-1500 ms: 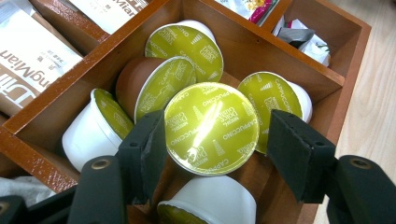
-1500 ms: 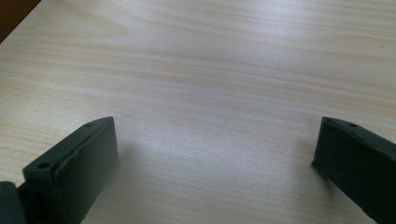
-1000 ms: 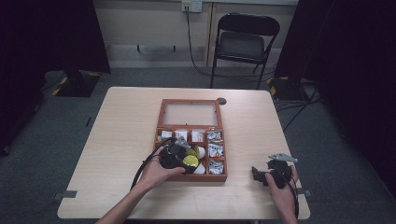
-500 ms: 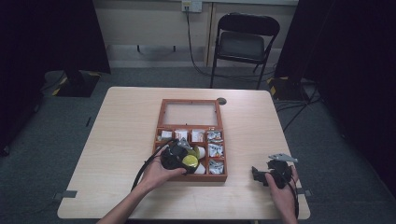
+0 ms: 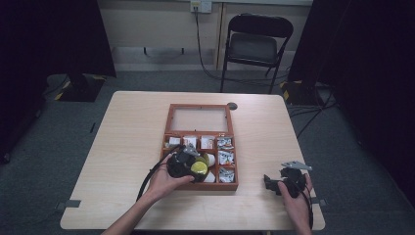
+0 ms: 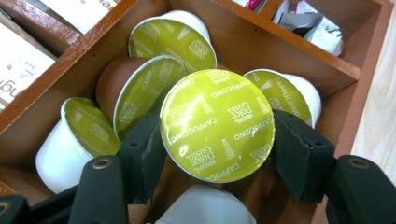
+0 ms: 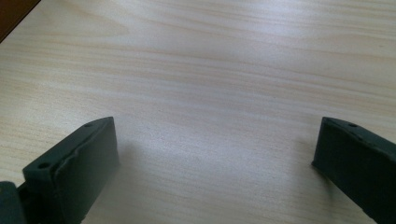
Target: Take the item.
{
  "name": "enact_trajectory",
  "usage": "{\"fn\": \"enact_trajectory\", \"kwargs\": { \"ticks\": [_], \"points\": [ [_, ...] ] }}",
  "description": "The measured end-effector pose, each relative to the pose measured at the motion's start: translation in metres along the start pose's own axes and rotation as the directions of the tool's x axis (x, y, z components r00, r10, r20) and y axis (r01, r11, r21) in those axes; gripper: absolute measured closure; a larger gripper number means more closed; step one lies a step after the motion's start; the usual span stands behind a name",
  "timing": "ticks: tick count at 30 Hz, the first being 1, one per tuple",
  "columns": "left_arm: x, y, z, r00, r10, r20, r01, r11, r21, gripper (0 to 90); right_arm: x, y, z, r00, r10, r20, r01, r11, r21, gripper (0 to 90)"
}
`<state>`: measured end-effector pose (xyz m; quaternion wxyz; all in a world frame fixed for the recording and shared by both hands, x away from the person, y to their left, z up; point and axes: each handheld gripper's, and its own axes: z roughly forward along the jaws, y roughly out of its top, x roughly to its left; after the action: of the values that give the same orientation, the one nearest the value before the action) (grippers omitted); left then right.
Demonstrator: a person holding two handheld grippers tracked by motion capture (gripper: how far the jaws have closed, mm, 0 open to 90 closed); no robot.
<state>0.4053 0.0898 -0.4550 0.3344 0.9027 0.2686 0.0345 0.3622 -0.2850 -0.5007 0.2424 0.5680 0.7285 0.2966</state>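
The left tool (image 6: 217, 154) has its two black jaws closed on the sides of a coffee pod (image 6: 217, 125), holding it just above the other pods in a compartment of a wooden box (image 6: 299, 56). The pod's green foil lid faces the camera. Its printing reads "CAPPUCCINO" and "NESCAFÉ Dolce Gusto". Four more pods with the same green lids lie below and around it, tipped at different angles; one has a brown body, the others are white. A white pod body shows at the bottom edge, between the jaws.

In the high view the left tool (image 5: 188, 164) is over the lower middle of the box (image 5: 169, 147), which sits in the centre of the counter (image 5: 122, 147). The box has a clear lid section at the far end and small compartments nearer the person, some holding paper sachets whose print is too small to read.

The right tool (image 7: 215, 154) has its jaws wide apart with nothing between them, just bare pale wood. In the high view it (image 5: 271, 182) rests near the counter's near right corner, well apart from the box.

This looks like the pick-up step: a pod is gripped and about to leave the box. The next move calls for a straight lift clear of the compartment walls without squeezing the foil lid.
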Motion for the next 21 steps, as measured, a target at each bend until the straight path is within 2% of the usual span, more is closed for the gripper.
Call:
{"fn": "enact_trajectory", "kwargs": {
  "ticks": [6,9,17,21],
  "points": [
    [0.0,0.0,-0.003,0.9997,-0.013,0.022,0.014,0.9996,-0.023,38.1,0.0,0.0,0.0,1.0,0.0,0.0,0.0,1.0,0.0,0.0],
    [0.0,0.0,-0.006,0.9999,-0.007,0.012,0.007,0.9995,-0.032,38.1,0.0,0.0,0.0,1.0,0.0,0.0,0.0,1.0,-0.001,0.0],
    [0.004,-0.003,-0.017,0.9998,-0.022,0.003,0.022,0.9973,-0.07,38.2,0.0,0.0,0.0,1.0,0.0,0.001,0.0,1.0,0.0,0.0],
    [0.005,-0.003,-0.02,0.9996,-0.025,0.01,0.026,0.9964,-0.081,38.1,0.0,0.0,0.0,1.0,0.0,0.0,0.0,1.0,0.0,0.0]
  ]
}}
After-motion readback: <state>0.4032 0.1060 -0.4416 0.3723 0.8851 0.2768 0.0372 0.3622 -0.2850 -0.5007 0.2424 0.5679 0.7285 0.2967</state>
